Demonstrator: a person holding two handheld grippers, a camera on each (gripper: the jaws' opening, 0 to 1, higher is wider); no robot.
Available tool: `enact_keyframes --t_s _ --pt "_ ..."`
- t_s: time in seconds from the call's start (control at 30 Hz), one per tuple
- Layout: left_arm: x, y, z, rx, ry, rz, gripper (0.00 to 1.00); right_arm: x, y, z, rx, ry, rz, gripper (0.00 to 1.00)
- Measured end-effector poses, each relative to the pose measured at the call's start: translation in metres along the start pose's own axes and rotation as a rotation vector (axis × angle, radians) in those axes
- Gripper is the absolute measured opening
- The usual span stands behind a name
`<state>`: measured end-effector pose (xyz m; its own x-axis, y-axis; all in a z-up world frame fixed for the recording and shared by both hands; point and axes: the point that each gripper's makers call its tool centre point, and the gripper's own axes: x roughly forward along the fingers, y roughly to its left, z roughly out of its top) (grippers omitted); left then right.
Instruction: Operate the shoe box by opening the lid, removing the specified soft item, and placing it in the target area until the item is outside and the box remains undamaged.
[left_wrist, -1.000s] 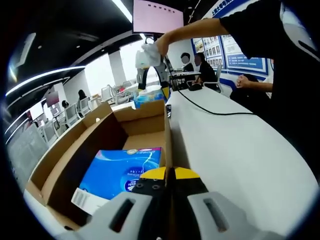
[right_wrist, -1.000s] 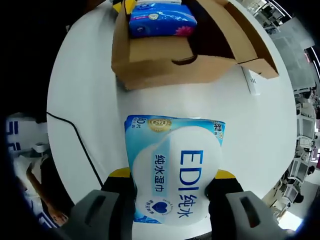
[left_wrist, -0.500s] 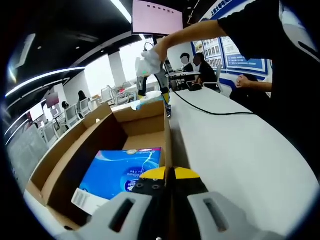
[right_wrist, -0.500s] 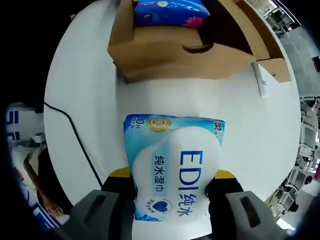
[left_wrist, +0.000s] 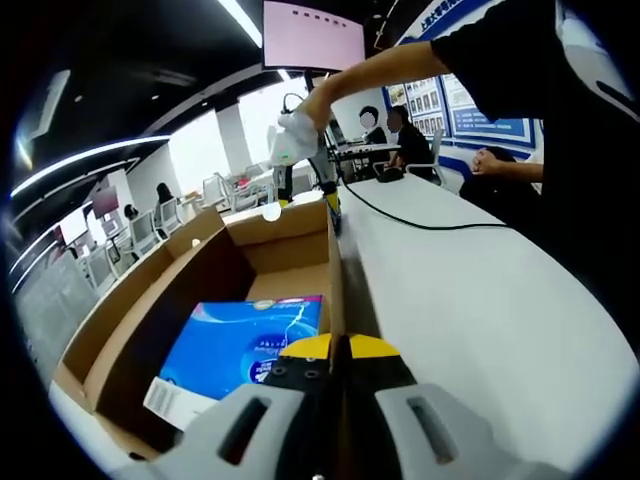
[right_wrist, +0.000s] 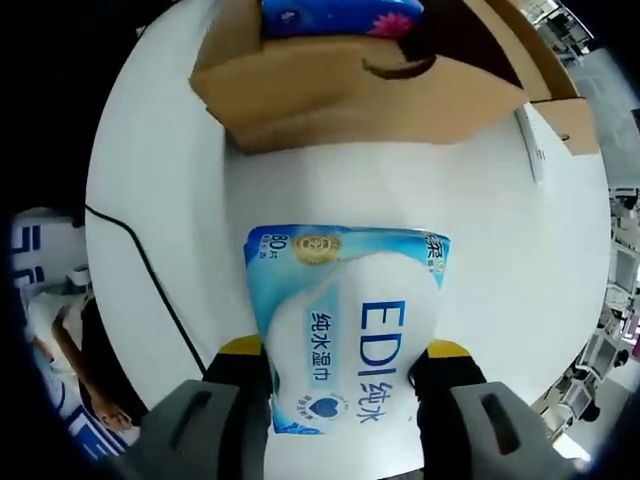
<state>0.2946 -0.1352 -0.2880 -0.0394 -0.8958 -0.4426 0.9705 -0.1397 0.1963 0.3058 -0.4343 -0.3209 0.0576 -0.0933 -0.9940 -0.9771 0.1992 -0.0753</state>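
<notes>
Lower centre of right gripper view: right gripper (right_wrist: 345, 375) pinches the wet-wipes pack (right_wrist: 348, 335) over the white table (right_wrist: 160, 200); early release risks it hitting the cardboard box (right_wrist: 340, 95). Left gripper (left_wrist: 340, 365) jaws pressed together.

Wipes pack (right_wrist: 347, 330) on table (right_wrist: 170, 200), just outside box (right_wrist: 340, 95) w/ 2nd pack (right_wrist: 340, 15) in it.

Matt brown cardboard box (right_wrist: 370, 95), glossy plastic wipes pack (right_wrist: 350, 320), smooth white table (right_wrist: 170, 200).
</notes>
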Motion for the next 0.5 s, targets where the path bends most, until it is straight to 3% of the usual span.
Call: enact_keyframes --t_s 0.4,0.5 --pt "0.0000 0.0000 0.0003 0.001 -0.001 0.003 0.03 0.0022 0.0005 -0.0006 -0.005 -0.006 -0.006 0.60" --pt "0.0003 0.0000 0.0004 0.001 -0.001 0.003 0.03 -0.0004 -0.0059 -0.0021 0.018 -0.010 -0.047 0.66"
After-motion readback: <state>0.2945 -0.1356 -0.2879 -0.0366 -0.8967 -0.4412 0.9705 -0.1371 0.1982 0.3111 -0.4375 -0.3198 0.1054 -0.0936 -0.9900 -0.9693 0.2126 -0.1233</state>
